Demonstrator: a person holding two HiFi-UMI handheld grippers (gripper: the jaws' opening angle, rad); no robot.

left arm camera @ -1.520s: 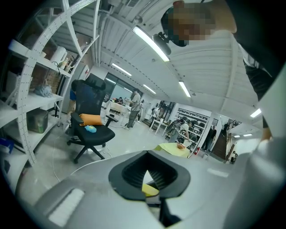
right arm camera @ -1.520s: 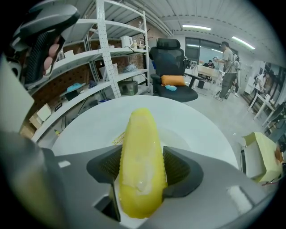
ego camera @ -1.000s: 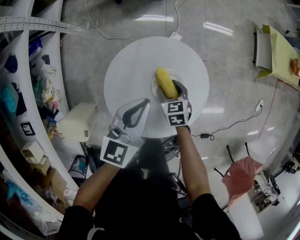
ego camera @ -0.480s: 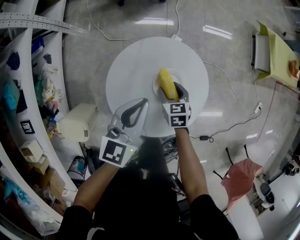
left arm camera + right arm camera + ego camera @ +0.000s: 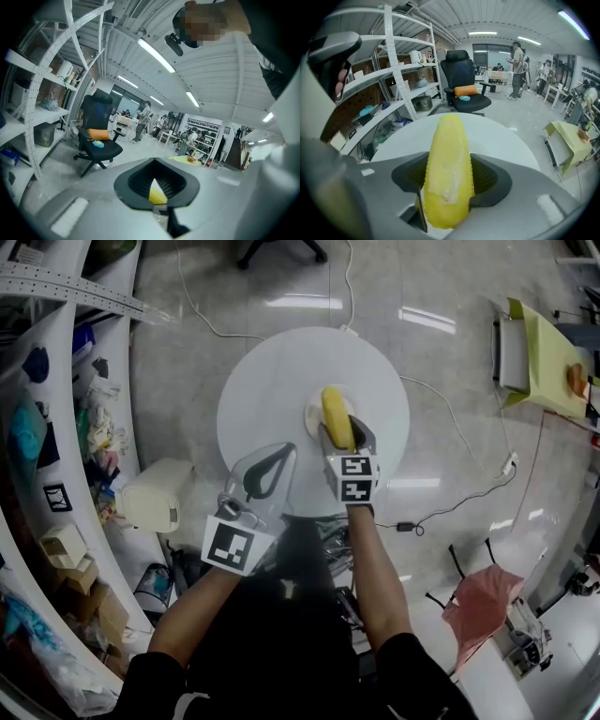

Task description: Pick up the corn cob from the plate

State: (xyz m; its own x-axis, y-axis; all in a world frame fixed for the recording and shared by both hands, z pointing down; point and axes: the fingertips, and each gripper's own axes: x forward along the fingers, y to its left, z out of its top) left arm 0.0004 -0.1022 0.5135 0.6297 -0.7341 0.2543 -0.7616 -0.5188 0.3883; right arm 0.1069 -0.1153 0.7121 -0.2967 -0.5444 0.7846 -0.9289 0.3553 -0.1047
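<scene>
The yellow corn cob [image 5: 336, 418] hangs just above the small white plate [image 5: 312, 415] on the round white table [image 5: 272, 381]. My right gripper [image 5: 343, 430] is shut on the cob's lower half. In the right gripper view the cob [image 5: 447, 173] stands between the two grey jaws of the right gripper [image 5: 449, 161], its tip pointing away over the table. My left gripper [image 5: 287, 450] hovers over the table's near left edge with its tips together and nothing held. In the left gripper view a bit of the cob [image 5: 157, 193] shows through the left gripper [image 5: 155, 161].
White shelving [image 5: 56, 381] full of clutter curves along the left. A cream box [image 5: 155, 493] sits on the floor beside the table. Cables [image 5: 450, 493] trail over the floor at right. A yellow-green table [image 5: 553, 343] stands far right, an office chair [image 5: 281, 249] beyond the table.
The right gripper has risen with the corn cob, which has come up off the plate. The left gripper has risen a little too, still shut.
</scene>
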